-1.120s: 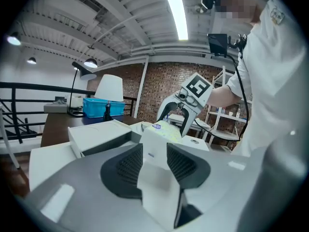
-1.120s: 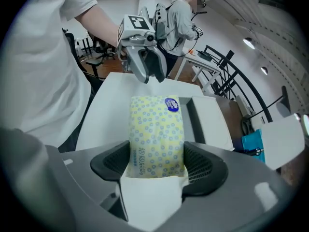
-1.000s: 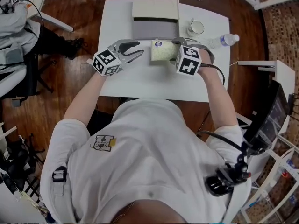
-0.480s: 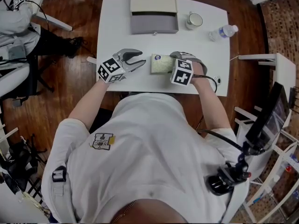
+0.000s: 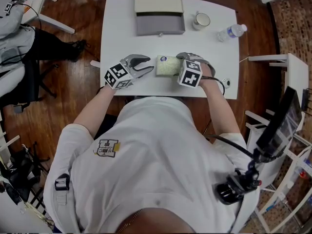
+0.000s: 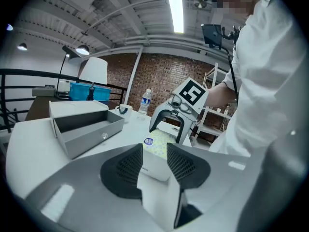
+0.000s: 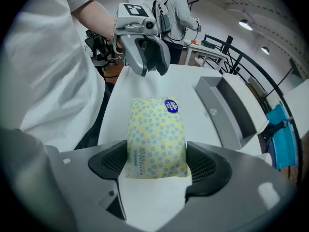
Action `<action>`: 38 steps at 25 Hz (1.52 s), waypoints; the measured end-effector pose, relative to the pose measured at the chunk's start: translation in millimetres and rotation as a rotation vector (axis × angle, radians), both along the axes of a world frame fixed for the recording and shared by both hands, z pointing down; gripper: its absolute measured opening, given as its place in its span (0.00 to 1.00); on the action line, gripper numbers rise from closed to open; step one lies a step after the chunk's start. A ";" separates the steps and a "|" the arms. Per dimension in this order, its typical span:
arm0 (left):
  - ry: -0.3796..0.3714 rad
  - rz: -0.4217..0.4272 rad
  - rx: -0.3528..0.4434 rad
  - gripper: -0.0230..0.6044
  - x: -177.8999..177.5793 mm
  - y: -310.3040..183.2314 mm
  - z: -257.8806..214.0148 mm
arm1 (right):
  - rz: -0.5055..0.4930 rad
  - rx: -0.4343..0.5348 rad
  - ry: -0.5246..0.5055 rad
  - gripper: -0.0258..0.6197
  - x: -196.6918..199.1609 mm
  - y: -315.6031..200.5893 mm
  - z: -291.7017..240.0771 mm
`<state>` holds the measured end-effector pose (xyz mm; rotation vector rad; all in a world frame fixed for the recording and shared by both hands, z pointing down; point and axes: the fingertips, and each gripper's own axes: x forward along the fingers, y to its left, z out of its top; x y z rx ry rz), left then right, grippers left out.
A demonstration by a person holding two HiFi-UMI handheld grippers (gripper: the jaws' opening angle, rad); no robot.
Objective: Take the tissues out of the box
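The tissue pack [image 5: 166, 66] is out. 1 second ago it sat right up against the open grey box [image 5: 160, 31] at the far edge of the surface [image 5: 122, 38]. Now it lies flat near the front edge, well apart from the box, with its blue sticker at the far corner.

The right gripper [image 7: 155, 163] brought it there, and its jaws are opening at this moment. The pack is between them, resting on the surface, and the pads flank its sides without visibly squeezing it. That looks like the release.

The left gripper [image 6: 154, 161] has edged in from the left and points at the pack's other end. Its jaws stand a narrow gap apart and I see nothing clamped in them.

For the task, that's the main job done, I'd say: the tissues are clear of the box and set down. All that's left is for the right gripper to draw back without dragging the soft pack toward the edge.
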<state>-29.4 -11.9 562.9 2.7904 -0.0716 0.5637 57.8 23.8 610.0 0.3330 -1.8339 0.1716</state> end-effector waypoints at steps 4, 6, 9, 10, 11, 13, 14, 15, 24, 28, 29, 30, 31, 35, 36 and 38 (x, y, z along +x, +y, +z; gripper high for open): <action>0.002 -0.006 0.002 0.28 -2.1 -1.2 -0.8 | 0.034 0.005 -0.070 0.68 1.4 1.3 -9.2; 0.004 -0.011 0.001 0.28 -5.6 -0.6 -1.1 | 0.112 0.018 -0.171 0.71 5.6 2.6 -21.5; 0.010 -0.021 -0.006 0.28 -10.1 0.8 -1.1 | 0.268 0.027 -0.344 0.71 18.9 6.9 -36.1; 0.012 -0.024 -0.011 0.28 -11.3 1.8 -0.5 | 0.313 0.029 -0.384 0.71 25.5 10.1 -36.9; 0.013 -0.027 -0.017 0.28 -12.5 3.5 0.6 | 0.354 0.030 -0.415 0.71 32.6 14.8 -35.5; 0.008 -0.028 -0.032 0.28 -16.5 9.6 5.0 | 0.430 0.033 -0.471 0.66 44.0 28.3 -29.0; 0.004 -0.027 -0.039 0.28 -19.4 13.8 8.1 | 0.466 0.037 -0.505 0.59 46.8 36.3 -24.9; -0.001 -0.025 -0.046 0.28 -21.7 18.0 11.2 | 0.499 0.039 -0.538 0.55 47.7 44.0 -20.6; -0.046 0.030 -0.114 0.28 -30.7 64.0 41.0 | 0.639 -0.017 -0.659 0.41 23.5 98.9 21.1; -0.051 0.049 -0.133 0.28 -30.3 74.3 44.5 | 0.643 -0.022 -0.675 0.39 14.3 101.8 24.8; -0.045 0.050 -0.135 0.28 -28.5 74.5 43.6 | 0.644 -0.019 -0.679 0.39 13.8 100.7 24.5; -0.037 0.048 -0.137 0.28 -26.4 74.0 42.2 | 0.643 -0.016 -0.680 0.39 13.8 99.8 24.1; -0.029 0.046 -0.138 0.28 -24.5 73.3 40.4 | 0.641 -0.014 -0.680 0.39 13.7 99.1 23.6; -0.025 0.060 -0.131 0.28 -19.1 72.5 38.4 | 0.635 -0.012 -0.673 0.38 13.5 97.6 23.2; -0.024 0.065 -0.131 0.28 -18.1 72.1 39.1 | 0.635 -0.012 -0.672 0.38 13.7 96.8 23.5; -0.024 0.070 -0.132 0.28 -19.1 70.1 40.0 | 0.634 -0.011 -0.671 0.38 11.2 93.8 24.1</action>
